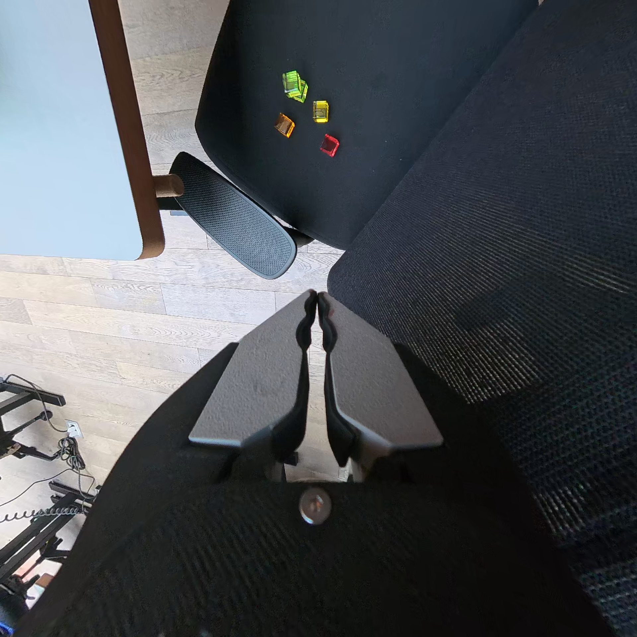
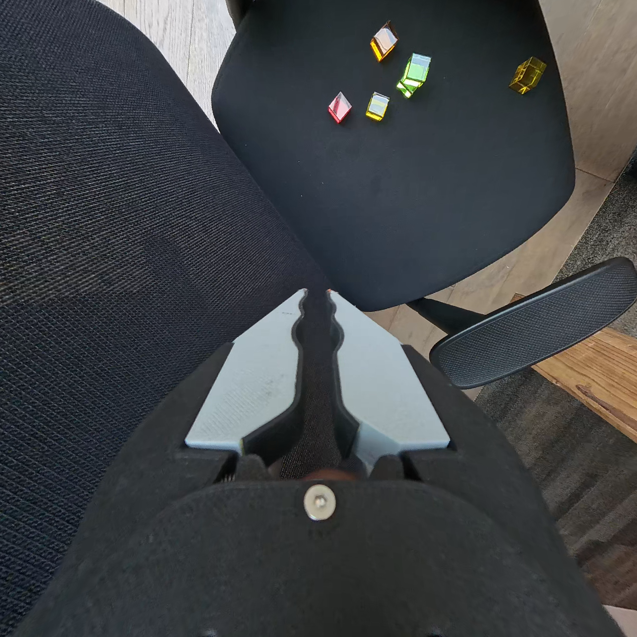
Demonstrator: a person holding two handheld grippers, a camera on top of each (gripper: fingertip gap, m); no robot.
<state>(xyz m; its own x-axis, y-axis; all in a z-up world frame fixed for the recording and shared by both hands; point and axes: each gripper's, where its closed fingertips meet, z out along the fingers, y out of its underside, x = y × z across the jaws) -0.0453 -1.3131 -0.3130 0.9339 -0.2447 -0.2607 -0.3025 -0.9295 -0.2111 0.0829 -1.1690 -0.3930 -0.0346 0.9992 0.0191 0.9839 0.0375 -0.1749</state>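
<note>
While apparently empty, hand-held gripper well short of cubes.

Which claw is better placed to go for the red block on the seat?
Probably the right claw: its jaws stand slightly apart, and the red block lies ahead. The left claw is shut, over the floor.

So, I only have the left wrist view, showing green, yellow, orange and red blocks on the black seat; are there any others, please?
Observer: Yes, a dark yellow block sits alone near the seat edge.
Operator: Thanks; is the right gripper holding anything?
Observer: No, the right gripper is slightly open and empty, over the mesh backrest.
Operator: What lies beside the chair there?
Observer: An armrest, with a wooden board and grey carpet beyond.
</note>
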